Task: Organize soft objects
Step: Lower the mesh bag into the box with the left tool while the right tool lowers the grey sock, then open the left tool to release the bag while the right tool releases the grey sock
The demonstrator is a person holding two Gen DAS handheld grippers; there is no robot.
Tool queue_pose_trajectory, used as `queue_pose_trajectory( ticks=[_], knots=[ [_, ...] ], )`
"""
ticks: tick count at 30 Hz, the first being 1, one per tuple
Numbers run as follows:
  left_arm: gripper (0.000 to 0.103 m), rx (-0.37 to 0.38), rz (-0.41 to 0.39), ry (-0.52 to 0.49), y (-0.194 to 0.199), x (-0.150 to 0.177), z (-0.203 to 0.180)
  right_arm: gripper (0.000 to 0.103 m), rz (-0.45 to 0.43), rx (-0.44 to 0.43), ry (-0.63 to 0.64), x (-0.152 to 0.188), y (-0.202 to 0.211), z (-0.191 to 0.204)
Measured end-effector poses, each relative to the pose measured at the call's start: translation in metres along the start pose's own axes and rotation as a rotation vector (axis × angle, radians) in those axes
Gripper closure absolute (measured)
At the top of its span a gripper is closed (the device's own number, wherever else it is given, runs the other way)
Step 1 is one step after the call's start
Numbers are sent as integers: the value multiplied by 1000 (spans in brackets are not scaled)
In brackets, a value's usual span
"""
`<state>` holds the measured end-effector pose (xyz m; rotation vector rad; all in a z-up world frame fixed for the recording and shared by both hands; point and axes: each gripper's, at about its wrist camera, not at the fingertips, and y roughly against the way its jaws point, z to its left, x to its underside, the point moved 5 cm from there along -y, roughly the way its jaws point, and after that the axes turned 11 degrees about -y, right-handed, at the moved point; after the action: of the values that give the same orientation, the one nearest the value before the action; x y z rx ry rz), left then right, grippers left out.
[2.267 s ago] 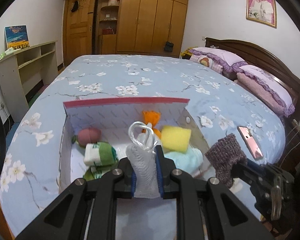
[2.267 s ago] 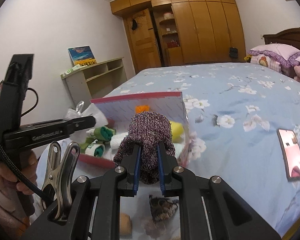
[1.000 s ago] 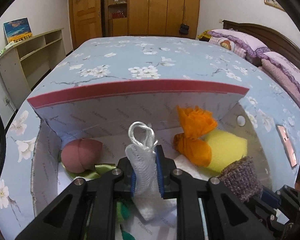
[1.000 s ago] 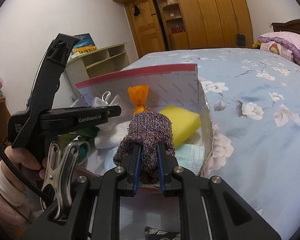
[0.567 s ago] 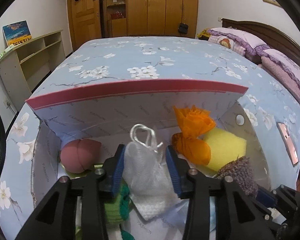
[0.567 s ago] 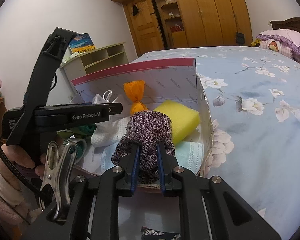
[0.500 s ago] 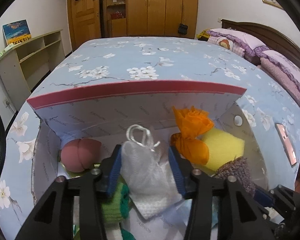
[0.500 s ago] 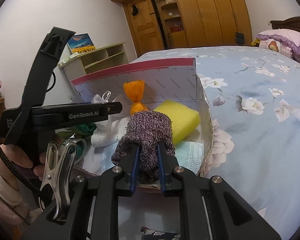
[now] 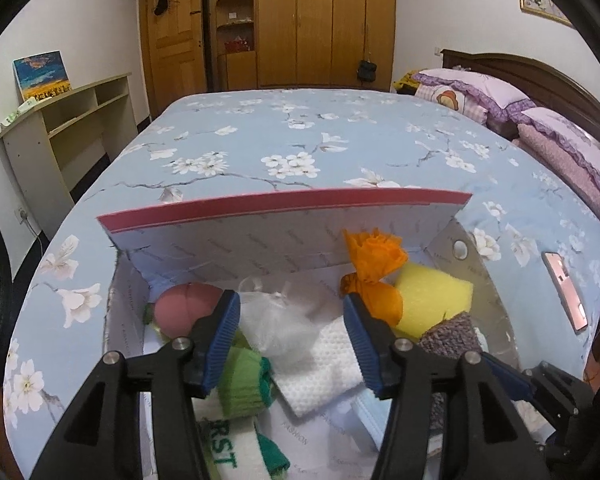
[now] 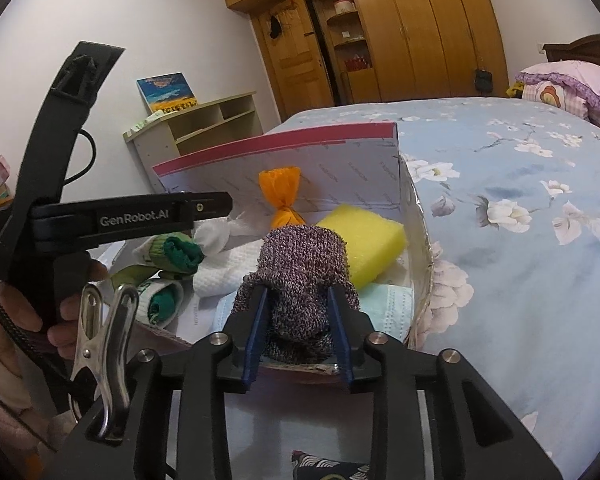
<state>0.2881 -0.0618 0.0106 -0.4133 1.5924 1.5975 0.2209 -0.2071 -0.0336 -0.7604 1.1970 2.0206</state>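
Since a moment ago my left claw (image 9: 292,336) has spread wide and let the white mesh pouch (image 9: 276,324) drop; it now lies loose in the box (image 9: 284,208) between my open fingers, touching neither, on top of a white cloth (image 9: 324,364). My right claw (image 10: 298,332) has also loosened: its jaws stand partly apart around the purple knit sock (image 10: 304,276), and I cannot tell whether the pads are gripping it or it is already resting on the box's near edge. Nearest me inside the box are the rolled green-and-white socks (image 9: 244,376) and a pale blue face mask (image 10: 388,308). Beyond them sit the pink ball (image 9: 184,308), the orange pouch (image 9: 374,276) and the yellow sponge (image 10: 364,240) against the back wall. Behind the box stretches the flowered bedspread (image 9: 300,140), with a phone (image 9: 564,288) lying off to the right. Most of the sorting looks done to me, with seven soft things in the box. Left to do: settle the sock inside, and perhaps fetch the dark patterned piece (image 10: 328,468) lying below my right claw.
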Motion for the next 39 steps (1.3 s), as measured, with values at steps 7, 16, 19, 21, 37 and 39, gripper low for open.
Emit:
queue_pose_trajectory(
  ticks=[7, 16, 19, 21, 37, 39],
  knots=[
    [46, -13, 2, 9, 15, 6, 1, 64, -16, -12, -26, 0, 6, -2],
    [46, -1, 1, 41, 36, 20, 2, 51, -71, -11, 9, -4, 25, 11],
    [46, 3, 5, 51, 42, 25, 2, 51, -79, -9, 6, -5, 30, 13],
    [46, 8, 4, 54, 47, 29, 1, 51, -77, -4, 6, -4, 32, 14],
    [46, 56, -3, 49, 84, 56, -21, 51, -78, 55, -4, 10, 74, 3],
    [46, 65, -7, 47, 89, 60, -23, 51, -73, 65, 17, 13, 80, -1]
  ],
)
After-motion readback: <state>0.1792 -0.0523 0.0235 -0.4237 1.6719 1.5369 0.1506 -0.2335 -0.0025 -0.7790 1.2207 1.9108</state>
